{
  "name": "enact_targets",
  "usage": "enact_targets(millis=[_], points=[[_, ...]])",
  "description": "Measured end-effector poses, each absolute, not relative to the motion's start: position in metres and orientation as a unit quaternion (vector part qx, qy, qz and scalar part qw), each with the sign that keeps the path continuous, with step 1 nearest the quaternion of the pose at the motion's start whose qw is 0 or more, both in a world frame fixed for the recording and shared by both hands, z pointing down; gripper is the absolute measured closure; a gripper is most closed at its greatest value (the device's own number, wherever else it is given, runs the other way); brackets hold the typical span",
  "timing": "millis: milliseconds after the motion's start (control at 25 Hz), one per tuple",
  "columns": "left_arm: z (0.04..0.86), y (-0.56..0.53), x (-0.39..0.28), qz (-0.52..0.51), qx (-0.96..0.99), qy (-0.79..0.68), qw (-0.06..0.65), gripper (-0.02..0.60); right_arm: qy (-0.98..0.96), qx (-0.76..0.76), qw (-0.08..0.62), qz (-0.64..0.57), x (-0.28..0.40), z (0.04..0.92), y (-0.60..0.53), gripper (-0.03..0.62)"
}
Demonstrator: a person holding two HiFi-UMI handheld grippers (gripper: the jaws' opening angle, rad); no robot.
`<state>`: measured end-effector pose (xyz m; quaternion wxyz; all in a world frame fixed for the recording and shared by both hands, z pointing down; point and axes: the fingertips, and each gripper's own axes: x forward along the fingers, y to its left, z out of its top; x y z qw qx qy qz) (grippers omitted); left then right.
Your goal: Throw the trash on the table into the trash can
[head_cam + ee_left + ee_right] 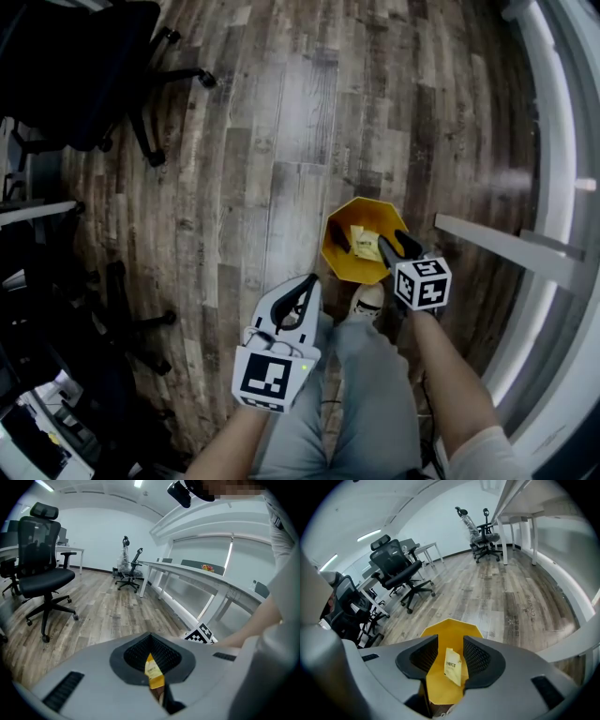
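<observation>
**One piece at the can, one still gripped**

Left gripper [150, 645]: fingers closed on a yellow wrapper [154, 676], pinched at the pads. In the head view it sits nearest the person, short of the can and not over the opening. So this piece is not dumped yet.

Right gripper [451, 643]: fingers spread wide and held right above the yellow trash can [361, 206]. A pale packet [454, 666] shows in the gap between them, and the pads are not pressing on it. The head view puts it inside the can's rim. Can't tell if it is mid-drop or already lying on the bottom. Judged as delivered either way.

The can stands on the wood floor [281, 141], by the person's shoe.

Farther off, in the left gripper view, a long white tabletop [187, 572] carries a small reddish item [206, 567]. It is too small to say whether it is trash.

Left to do: bring the left wrapper over the can and let go, then check the tabletop for more.
</observation>
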<state>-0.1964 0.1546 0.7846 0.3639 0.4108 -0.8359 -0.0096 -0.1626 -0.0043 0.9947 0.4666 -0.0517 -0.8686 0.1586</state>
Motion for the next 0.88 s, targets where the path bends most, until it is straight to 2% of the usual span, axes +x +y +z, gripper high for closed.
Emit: enact_targets(millis=[280, 520, 640, 760, 880], points=[[0.771, 0.158, -0.198, -0.013, 0.407, -0.837, 0.365, 0.581, -0.87, -0.053, 0.466, 0.15, -0.16, 0.971, -0.005, 0.41], [0.721, 0.152, -0.191, -0.01, 0.419, -0.836, 0.354, 0.581, -0.882, -0.064, 0.441, 0.153, -0.157, 0.889, -0.002, 0.413], [0.681, 0.152, -0.191, -0.006, 0.425, -0.837, 0.346, 0.58, -0.891, -0.064, 0.422, 0.153, -0.158, 0.832, -0.001, 0.445], [0.641, 0.152, -0.191, -0.005, 0.429, -0.839, 0.335, 0.581, -0.901, -0.066, 0.402, 0.149, -0.155, 0.774, 0.001, 0.519], [0.601, 0.152, -0.184, -0.006, 0.432, -0.84, 0.328, 0.581, -0.909, -0.074, 0.38, 0.155, -0.149, 0.715, 0.003, 0.543]])
